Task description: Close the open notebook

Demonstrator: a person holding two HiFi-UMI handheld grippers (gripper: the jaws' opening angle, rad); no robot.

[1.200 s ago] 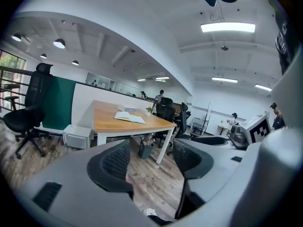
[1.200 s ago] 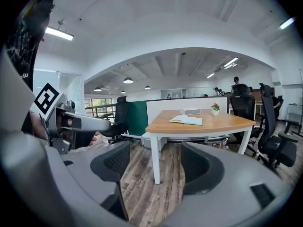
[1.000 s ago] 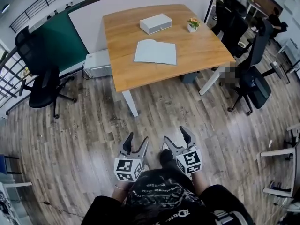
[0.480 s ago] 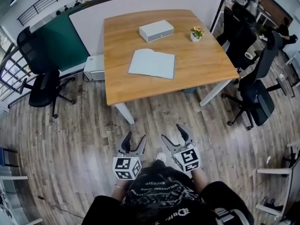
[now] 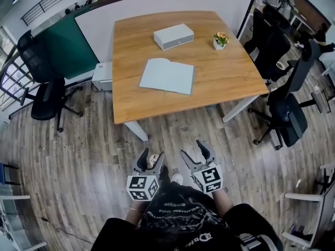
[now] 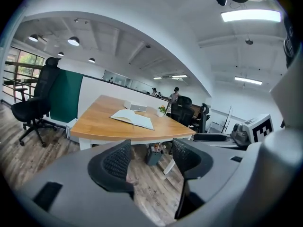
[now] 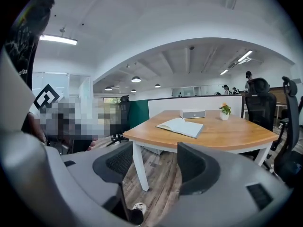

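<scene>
An open notebook (image 5: pixel 167 76) with pale pages lies flat near the middle of the wooden table (image 5: pixel 225 82). It also shows far ahead in the left gripper view as the notebook (image 6: pixel 132 118) and in the right gripper view as the notebook (image 7: pixel 181 126). My left gripper (image 5: pixel 152 156) and right gripper (image 5: pixel 194 150) hang over the floor close to my body, well short of the table. Both are open with nothing between the jaws. The right gripper's jaws have just been closing a little, still wide apart. The left gripper (image 6: pixel 150 157) and right gripper (image 7: pixel 156 162) point at the table.
A white box (image 5: pixel 173 36) and a small flower pot (image 5: pixel 220 40) stand at the table's far side. Black office chairs stand at the left (image 5: pixel 44 93) and right (image 5: pixel 288 114). A white cabinet (image 5: pixel 102 76) sits by the table's left edge, and a partition stands behind the table.
The table and notebook have come nearer and sit lower in the head view. Both grippers stay low in front of my body, side by side.
</scene>
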